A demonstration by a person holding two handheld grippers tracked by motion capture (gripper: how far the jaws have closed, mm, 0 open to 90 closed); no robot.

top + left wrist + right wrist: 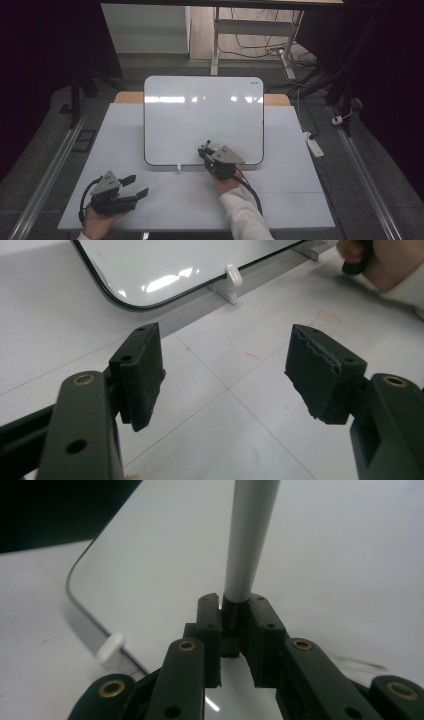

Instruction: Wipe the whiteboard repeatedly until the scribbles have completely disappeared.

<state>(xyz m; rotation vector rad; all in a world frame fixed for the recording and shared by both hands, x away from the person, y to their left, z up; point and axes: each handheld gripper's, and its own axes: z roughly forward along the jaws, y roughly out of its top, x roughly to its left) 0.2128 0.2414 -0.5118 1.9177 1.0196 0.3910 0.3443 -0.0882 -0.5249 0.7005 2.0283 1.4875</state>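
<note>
A white board (200,112) with a dark rim stands tilted on the white table (125,150). My right gripper (205,151) sits at the board's lower edge, right of centre, shut on a marker (207,144). In the right gripper view the marker's grey barrel (250,535) rises from between the shut jaws of the right gripper (234,611), over the board's surface (340,570). My left gripper (138,185) rests near the table's front left corner, open with nothing between its jaws. In the left gripper view, the left gripper (225,375) faces the board's lower corner (150,270).
A small white clip (233,274) sits on the board's bottom edge, also visible as the clip (110,647). Faint red marks (325,317) stain the table in front of the board. A power strip (315,145) lies on the floor at right. Desk legs and cables stand behind the table.
</note>
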